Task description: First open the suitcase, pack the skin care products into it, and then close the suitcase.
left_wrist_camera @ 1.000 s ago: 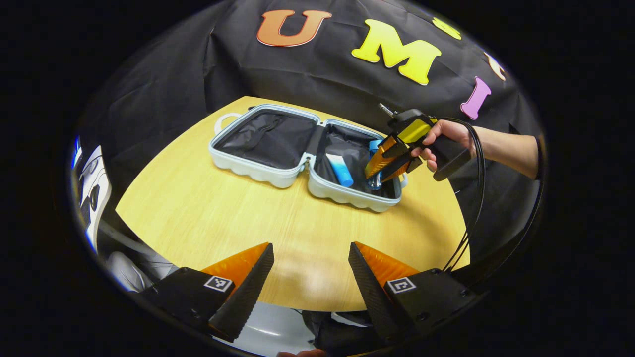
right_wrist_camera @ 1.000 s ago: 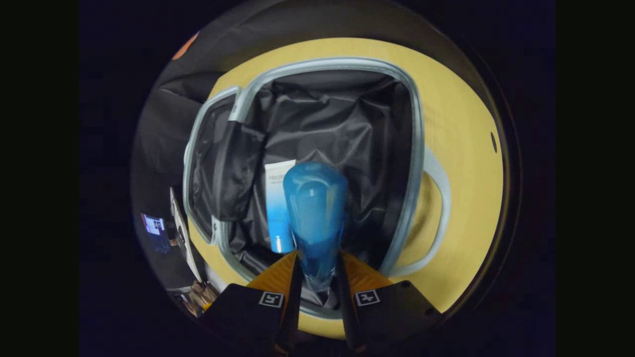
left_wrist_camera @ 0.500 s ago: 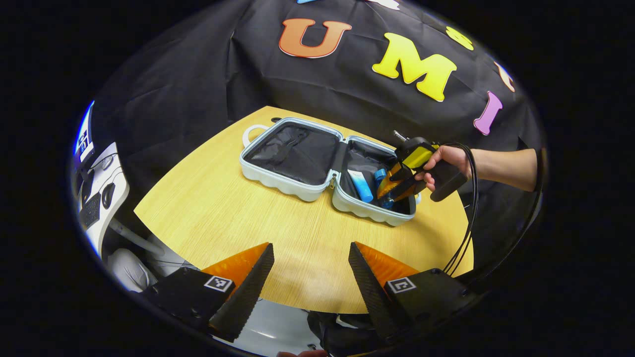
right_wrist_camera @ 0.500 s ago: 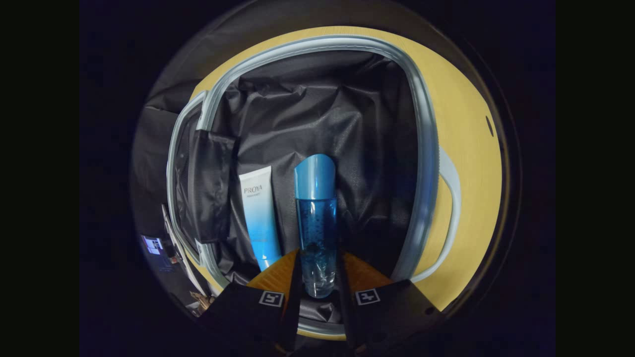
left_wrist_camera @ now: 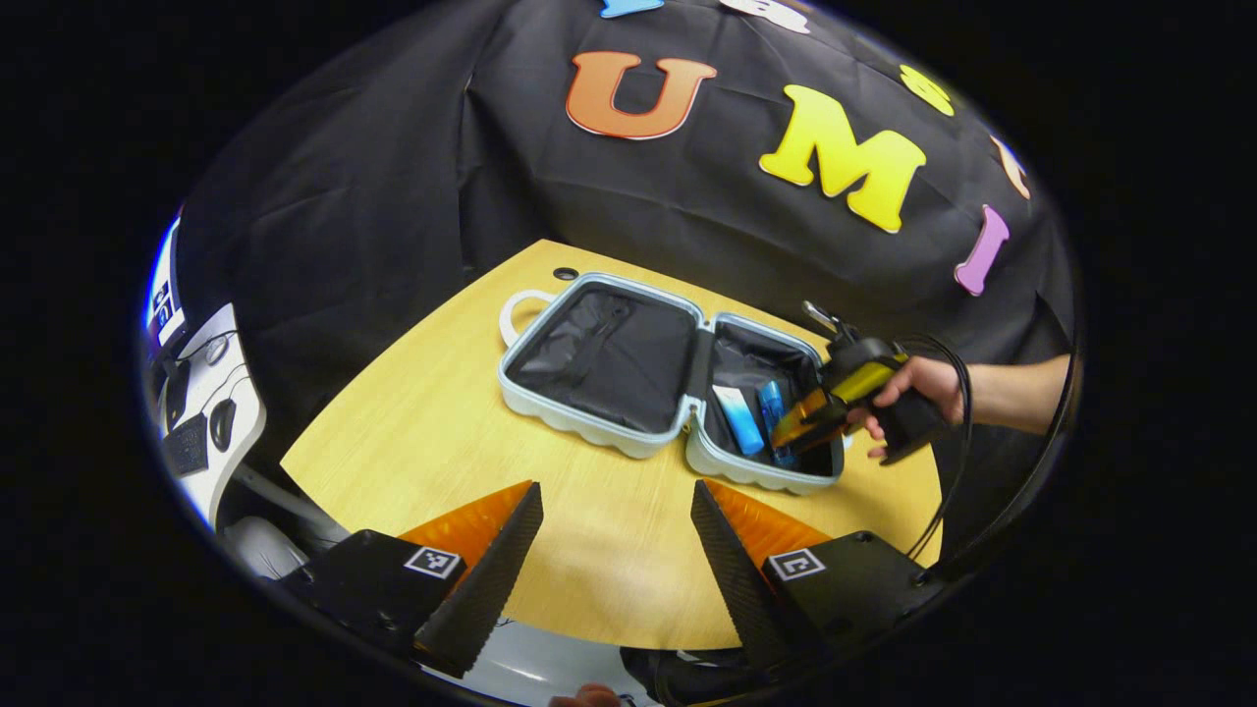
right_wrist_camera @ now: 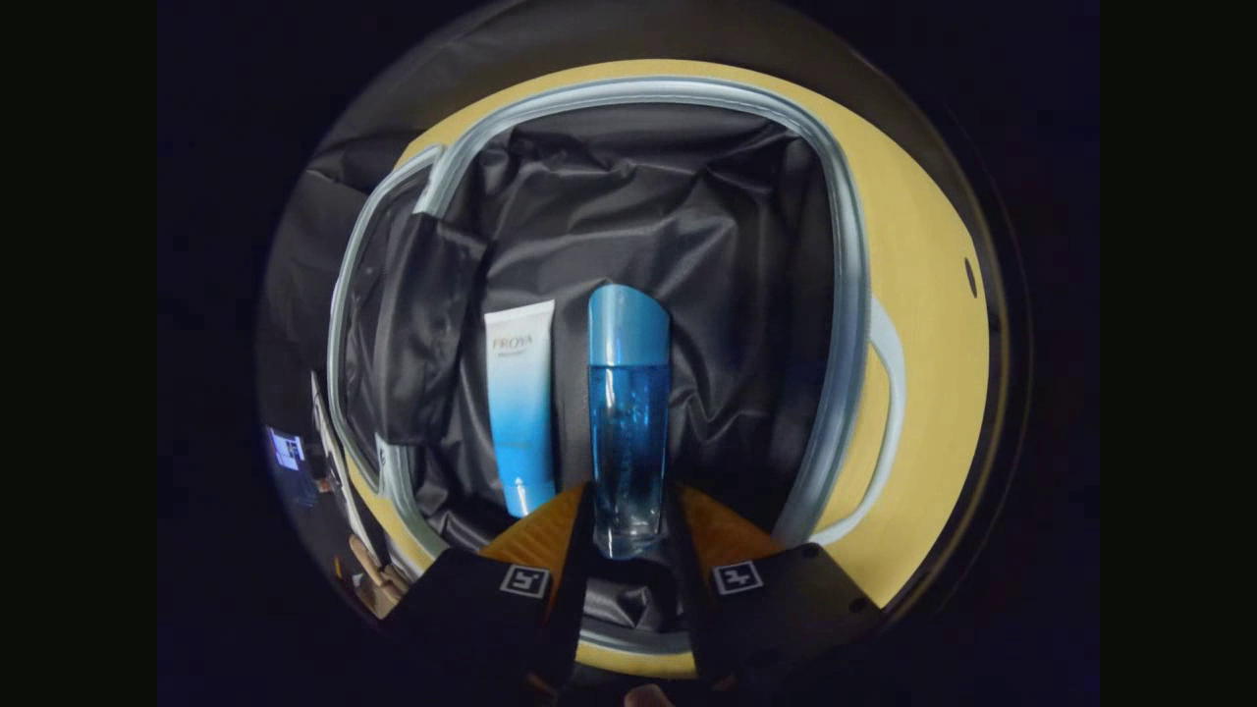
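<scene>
Pale blue-grey plastic rims the suitcase [left_wrist_camera: 599, 437], which lies open flat on my round wooden table [left_wrist_camera: 432, 442], both halves lined with dark crumpled fabric. In the right gripper view I look straight down into the half that has the handle on its outer edge [right_wrist_camera: 889, 393]; the lining there [right_wrist_camera: 687, 236] carries two skin care items side by side. The white-to-blue tube [right_wrist_camera: 520, 403] lies flat on the lining, and just beside it, to its right in this view, is the clear blue bottle [right_wrist_camera: 628, 412] with its blue cap pointing away from me. My right gripper [right_wrist_camera: 628, 535] has its fingers on either side of the bottle's base, both seemingly pressing on it, so I read it as gripping the bottle, which is lying down along the lining. From the left gripper view I see that same right gripper [left_wrist_camera: 800, 432] reaching into the right-hand half of the case, with the hand [left_wrist_camera: 913, 393] behind it holding the grip and cables trailing off. My left gripper [left_wrist_camera: 614, 530] hangs over the near edge of the table, well apart from the case, its fingers spread wide with nothing between them.
</scene>
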`<state>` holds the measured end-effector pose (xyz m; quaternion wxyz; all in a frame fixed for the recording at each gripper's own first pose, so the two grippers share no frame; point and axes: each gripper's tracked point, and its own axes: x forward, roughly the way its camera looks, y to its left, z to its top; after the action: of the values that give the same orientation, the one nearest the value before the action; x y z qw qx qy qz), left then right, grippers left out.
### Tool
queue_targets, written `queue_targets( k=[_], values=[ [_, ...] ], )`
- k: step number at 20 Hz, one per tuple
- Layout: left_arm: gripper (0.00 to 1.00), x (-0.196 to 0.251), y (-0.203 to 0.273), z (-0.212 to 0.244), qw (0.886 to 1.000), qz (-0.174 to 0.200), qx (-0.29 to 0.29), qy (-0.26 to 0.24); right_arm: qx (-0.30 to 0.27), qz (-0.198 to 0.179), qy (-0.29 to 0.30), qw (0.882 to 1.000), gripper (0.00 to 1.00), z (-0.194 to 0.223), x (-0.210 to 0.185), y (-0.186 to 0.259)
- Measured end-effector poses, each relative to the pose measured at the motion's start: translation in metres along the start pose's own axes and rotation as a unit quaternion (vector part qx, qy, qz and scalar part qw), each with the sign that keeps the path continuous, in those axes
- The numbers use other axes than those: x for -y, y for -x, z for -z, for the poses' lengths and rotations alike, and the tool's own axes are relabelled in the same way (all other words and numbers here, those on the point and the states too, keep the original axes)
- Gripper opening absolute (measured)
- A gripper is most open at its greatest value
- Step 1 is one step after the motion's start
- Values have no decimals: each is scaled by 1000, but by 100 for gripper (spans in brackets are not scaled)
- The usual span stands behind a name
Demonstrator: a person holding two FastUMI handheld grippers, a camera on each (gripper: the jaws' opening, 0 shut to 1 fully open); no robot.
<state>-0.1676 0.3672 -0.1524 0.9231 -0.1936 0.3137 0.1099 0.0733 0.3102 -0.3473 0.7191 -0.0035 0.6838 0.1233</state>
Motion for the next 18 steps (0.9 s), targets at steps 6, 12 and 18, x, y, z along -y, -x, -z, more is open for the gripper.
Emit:
queue_targets(
  k=[6,12,18],
  values=[
    [98,-83,-99,-107,995,10,22,92,188,4,98,977,66,11,12,94],
    [97,-169,-226,-114,996,-65,-49,28,311,-3,114,944,65,59,56,190],
    [94,-190,-292,-121,992,-107,-65,-25,321,25,-7,947,69,89,125,211]
  ],
)
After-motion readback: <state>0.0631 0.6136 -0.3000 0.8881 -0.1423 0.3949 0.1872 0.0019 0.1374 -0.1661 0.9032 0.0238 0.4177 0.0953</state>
